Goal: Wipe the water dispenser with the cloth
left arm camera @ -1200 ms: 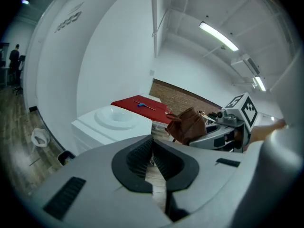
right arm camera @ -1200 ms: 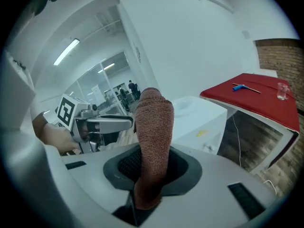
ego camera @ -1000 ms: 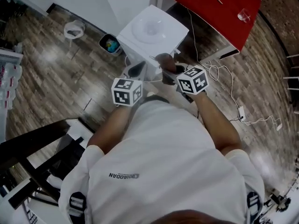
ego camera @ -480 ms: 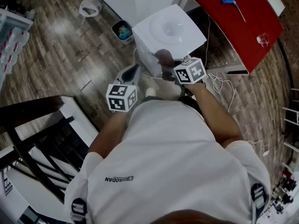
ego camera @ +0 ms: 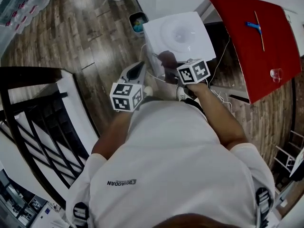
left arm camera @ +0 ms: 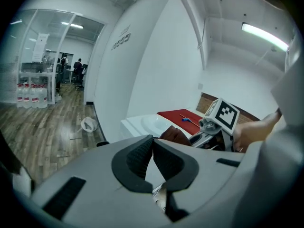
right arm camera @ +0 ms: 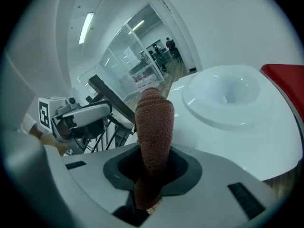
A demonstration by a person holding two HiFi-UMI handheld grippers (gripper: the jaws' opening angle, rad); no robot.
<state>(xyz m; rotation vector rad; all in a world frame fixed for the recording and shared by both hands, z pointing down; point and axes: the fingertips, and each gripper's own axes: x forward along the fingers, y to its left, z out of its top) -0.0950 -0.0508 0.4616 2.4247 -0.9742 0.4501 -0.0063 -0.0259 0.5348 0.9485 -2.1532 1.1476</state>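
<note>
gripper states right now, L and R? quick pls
Left hand-held gripper: closed, nothing between the jaws.
Right hand-held gripper: closed on the brown cloth.

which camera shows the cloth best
The right gripper view: the brown cloth stands large and centred, clamped in the right gripper, beside the water dispenser. The head view shows only a small dark patch at the dispenser's near edge; the left gripper view, only a brown corner.
</note>
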